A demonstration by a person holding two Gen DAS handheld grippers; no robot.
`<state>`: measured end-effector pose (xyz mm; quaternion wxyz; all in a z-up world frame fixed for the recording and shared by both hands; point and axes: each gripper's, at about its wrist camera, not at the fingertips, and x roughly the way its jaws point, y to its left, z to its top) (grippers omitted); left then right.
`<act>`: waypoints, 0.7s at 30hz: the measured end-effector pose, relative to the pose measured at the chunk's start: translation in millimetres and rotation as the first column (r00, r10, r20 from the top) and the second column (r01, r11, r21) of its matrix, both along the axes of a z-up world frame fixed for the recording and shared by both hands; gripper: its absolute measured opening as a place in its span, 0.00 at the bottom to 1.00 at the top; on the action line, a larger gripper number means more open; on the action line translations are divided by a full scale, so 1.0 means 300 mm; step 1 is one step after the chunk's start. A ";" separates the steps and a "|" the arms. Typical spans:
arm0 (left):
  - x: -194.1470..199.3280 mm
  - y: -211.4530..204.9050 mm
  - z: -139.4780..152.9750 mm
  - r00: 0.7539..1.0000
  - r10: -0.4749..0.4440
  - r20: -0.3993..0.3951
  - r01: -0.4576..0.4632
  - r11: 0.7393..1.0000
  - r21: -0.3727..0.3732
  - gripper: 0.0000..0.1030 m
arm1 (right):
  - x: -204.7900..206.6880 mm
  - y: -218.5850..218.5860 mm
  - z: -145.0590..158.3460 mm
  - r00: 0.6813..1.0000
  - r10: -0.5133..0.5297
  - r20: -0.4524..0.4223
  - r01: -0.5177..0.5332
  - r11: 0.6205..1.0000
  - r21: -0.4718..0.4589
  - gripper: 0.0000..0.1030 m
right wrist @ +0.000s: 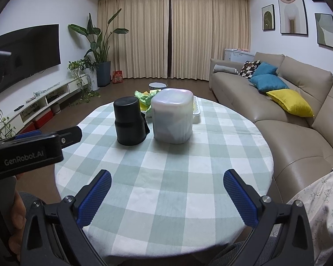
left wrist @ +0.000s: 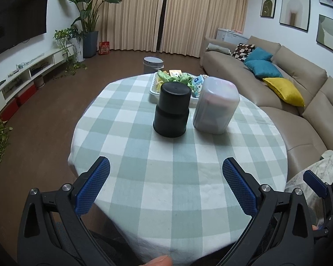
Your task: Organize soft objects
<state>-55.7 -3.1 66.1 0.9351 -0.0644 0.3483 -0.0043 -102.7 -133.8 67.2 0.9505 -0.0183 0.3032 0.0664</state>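
A white tray at the far side of the round table holds soft things: green fabric, a yellow piece and a light blue packet. In front of it stand a black cylindrical container and a translucent lidded container with dark and pink contents. My left gripper is open and empty above the near table edge. My right gripper is open and empty, also at the near edge. In the right wrist view the tray sits behind the translucent container and the black one.
The table wears a green-white checked cloth. A beige sofa with blue and yellow cushions runs along the right. A bucket stands on the floor beyond the table. The left gripper's body shows at the right view's left side.
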 end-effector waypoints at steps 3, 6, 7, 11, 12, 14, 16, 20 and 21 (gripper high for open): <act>-0.005 -0.001 -0.004 1.000 -0.002 -0.001 0.002 1.000 0.002 1.00 | -0.011 0.006 0.007 1.000 -0.001 -0.006 0.001 1.000 -0.012 1.00; -0.004 0.007 -0.002 1.000 0.006 0.011 -0.006 1.000 0.008 1.00 | -0.013 0.016 0.020 1.000 -0.001 0.002 0.001 1.000 -0.025 1.00; 0.002 0.008 -0.006 1.000 0.009 0.005 -0.009 1.000 0.010 1.00 | -0.013 0.020 0.023 1.000 -0.001 0.004 0.001 1.000 -0.028 1.00; 0.027 0.010 -0.034 1.000 0.009 -0.018 -0.009 1.000 0.006 1.00 | -0.001 0.020 0.015 1.000 0.003 -0.003 -0.003 0.999 -0.034 1.00; 0.031 0.009 -0.040 1.000 0.008 -0.019 -0.008 1.000 0.005 1.00 | 0.002 0.017 0.013 1.000 0.003 -0.005 -0.003 1.000 -0.028 1.00; 0.041 0.008 -0.048 1.000 0.010 -0.019 -0.010 1.000 0.008 1.00 | 0.014 0.008 0.007 1.000 -0.001 -0.011 0.001 1.000 -0.020 1.00; 0.050 0.008 -0.055 1.000 0.011 -0.019 -0.011 1.000 0.013 1.00 | 0.028 0.005 0.002 1.000 -0.005 -0.016 0.004 1.000 -0.018 1.00; 0.086 0.006 -0.077 0.999 0.011 -0.036 -0.010 1.000 0.026 1.00 | 0.058 -0.007 -0.014 0.999 -0.014 -0.029 0.013 1.000 -0.014 1.00; 0.097 0.006 -0.085 0.999 0.009 -0.043 -0.008 1.000 0.024 1.00 | 0.067 -0.012 -0.021 0.999 -0.017 -0.034 0.016 1.000 -0.011 1.00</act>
